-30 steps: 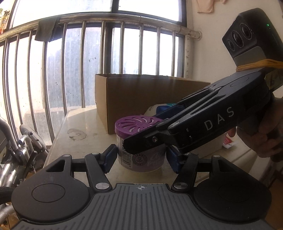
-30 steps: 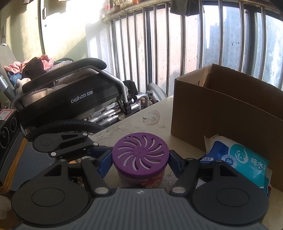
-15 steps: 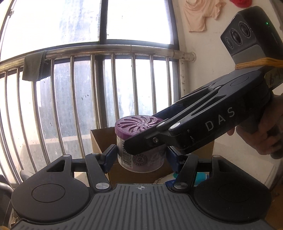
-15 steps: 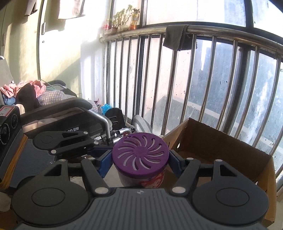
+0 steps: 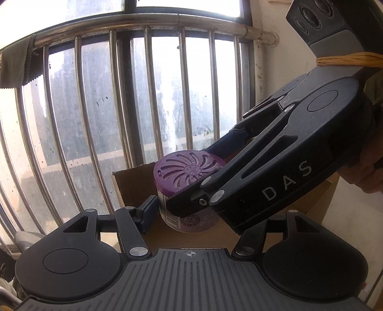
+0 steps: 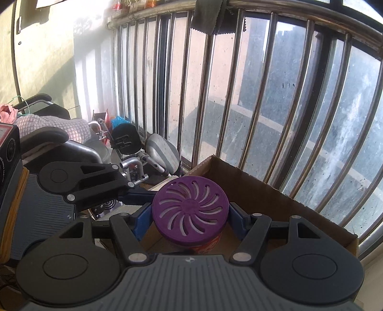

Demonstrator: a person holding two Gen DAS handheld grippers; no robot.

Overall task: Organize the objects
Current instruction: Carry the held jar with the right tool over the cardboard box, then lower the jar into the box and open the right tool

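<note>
A tub with a purple slotted lid (image 5: 189,172) hangs in the air over the open cardboard box (image 5: 126,189). Both grippers grip it crosswise. My left gripper (image 5: 189,215) is shut on its sides; the left pad presses the wall and the right pad is hidden behind the other tool. My right gripper (image 5: 191,178) comes in from the right, held by a hand. In the right wrist view the right gripper (image 6: 189,221) clamps the tub (image 6: 190,205) under its lid, above the box (image 6: 263,196). The left tool's fingers (image 6: 112,181) reach in from the left.
A steel railing (image 5: 148,100) with a window behind it stands just beyond the box. A dark cloth (image 6: 210,14) hangs on its top rail. A wheelchair (image 6: 59,143) with bedding on it fills the left. A plastered wall (image 5: 275,71) closes the right side.
Both grippers rose with the tub, off the tabletop and across to above the open box. The table surface and the blue-white packet dropped out of view. The grips look unchanged.
</note>
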